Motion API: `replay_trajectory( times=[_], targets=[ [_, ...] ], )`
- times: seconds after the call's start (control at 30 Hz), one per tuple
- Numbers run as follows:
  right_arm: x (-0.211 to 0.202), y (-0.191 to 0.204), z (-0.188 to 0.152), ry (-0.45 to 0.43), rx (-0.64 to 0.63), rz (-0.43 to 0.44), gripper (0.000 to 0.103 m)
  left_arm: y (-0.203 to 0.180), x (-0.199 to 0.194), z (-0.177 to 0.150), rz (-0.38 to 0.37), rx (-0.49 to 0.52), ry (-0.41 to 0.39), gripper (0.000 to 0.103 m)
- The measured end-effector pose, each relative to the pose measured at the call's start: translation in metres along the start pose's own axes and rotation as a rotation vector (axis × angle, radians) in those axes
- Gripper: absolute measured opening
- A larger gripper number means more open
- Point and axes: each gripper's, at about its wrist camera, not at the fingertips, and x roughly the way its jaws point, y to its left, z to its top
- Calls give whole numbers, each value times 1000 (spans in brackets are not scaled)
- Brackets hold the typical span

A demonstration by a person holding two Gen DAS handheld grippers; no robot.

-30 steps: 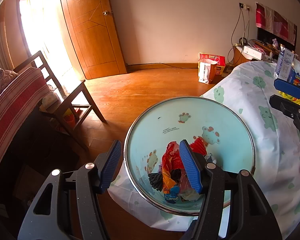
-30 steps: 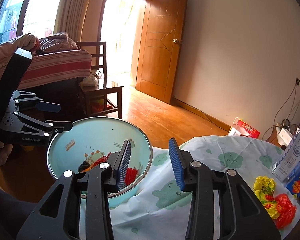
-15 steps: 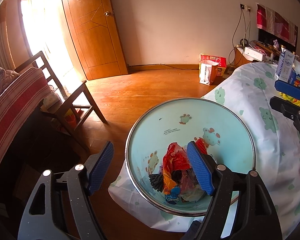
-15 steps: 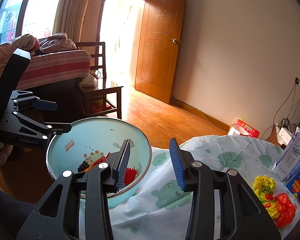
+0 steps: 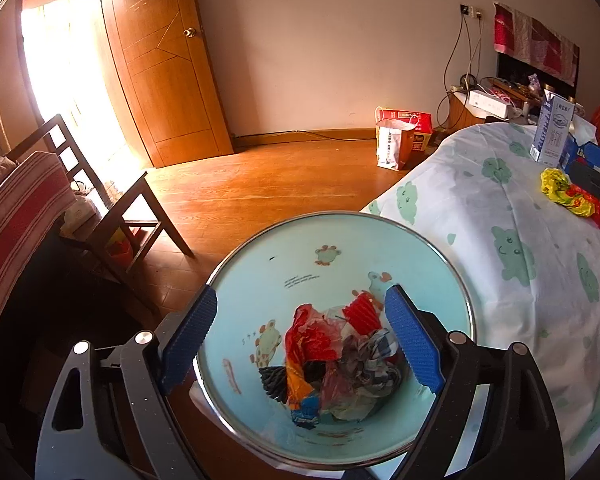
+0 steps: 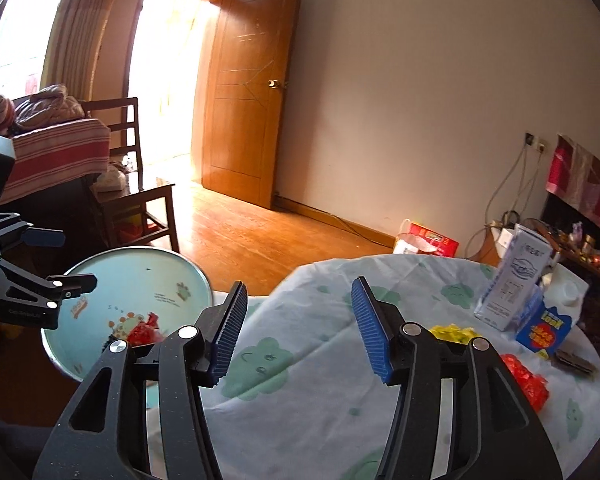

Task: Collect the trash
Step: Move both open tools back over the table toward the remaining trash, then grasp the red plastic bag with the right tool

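Observation:
A light blue basin [image 5: 380,248] with a metal rim holds a heap of crumpled wrappers [image 5: 336,364]; it also shows at the left of the right wrist view [image 6: 140,276]. My left gripper [image 5: 300,340] is open and empty, its jaws spread wide above the basin. My right gripper [image 6: 296,328] is open and empty over the table. A yellow and red crumpled wrapper [image 5: 568,194] lies on the tablecloth; in the right wrist view its yellow part [image 6: 454,332] and red part [image 6: 526,378] lie right of my right fingers.
A round table with a white, green-patterned cloth [image 6: 300,364] carries a milk carton [image 6: 512,280], a blue box [image 6: 544,328] and a white jug. A wooden chair [image 5: 112,204], striped bedding, a door and a bag on the floor [image 5: 396,148] lie beyond.
My left gripper's jaws have opened wider and now straddle the basin's middle. My right gripper has opened wider and swung right, toward the wrappers and cartons on the table.

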Motion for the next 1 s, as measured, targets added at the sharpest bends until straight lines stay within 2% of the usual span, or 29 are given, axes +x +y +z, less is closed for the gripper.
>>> replay_trajectory(
  times=[0.17, 0.23, 0.33, 0.43, 0.57, 0.63, 0.7, 0.8, 0.97, 1.0],
  targets=[
    [1, -96, -14, 80, 223, -283, 57, -33, 13, 22, -39, 38, -21, 89],
    [4, -121, -21, 122, 282, -350, 57, -45, 18, 30, -40, 53, -27, 89],
    [10, -151, -34, 183, 346, -393, 57, -59, 26, 40, -59, 59, -22, 90],
    [17, -178, -51, 240, 385, -392, 57, -73, 30, 48, -67, 74, -27, 90],
    [23, -199, -71, 298, 469, -314, 56, -90, 28, 58, -86, 94, -42, 90],
    [25, -201, -76, 331, 491, -266, 51, -99, 28, 62, -94, 107, -48, 90],
    [25, -202, -78, 345, 505, -234, 37, -107, 29, 64, -102, 118, -49, 90],
    [23, -200, -82, 378, 507, -179, 24, -121, 32, 68, -110, 138, -51, 90],
    [19, -190, -84, 392, 453, -166, 19, -141, 43, 71, -104, 168, -44, 90],
    [18, -189, -82, 389, 444, -166, 15, -143, 46, 71, -97, 171, -38, 90]
  ],
)
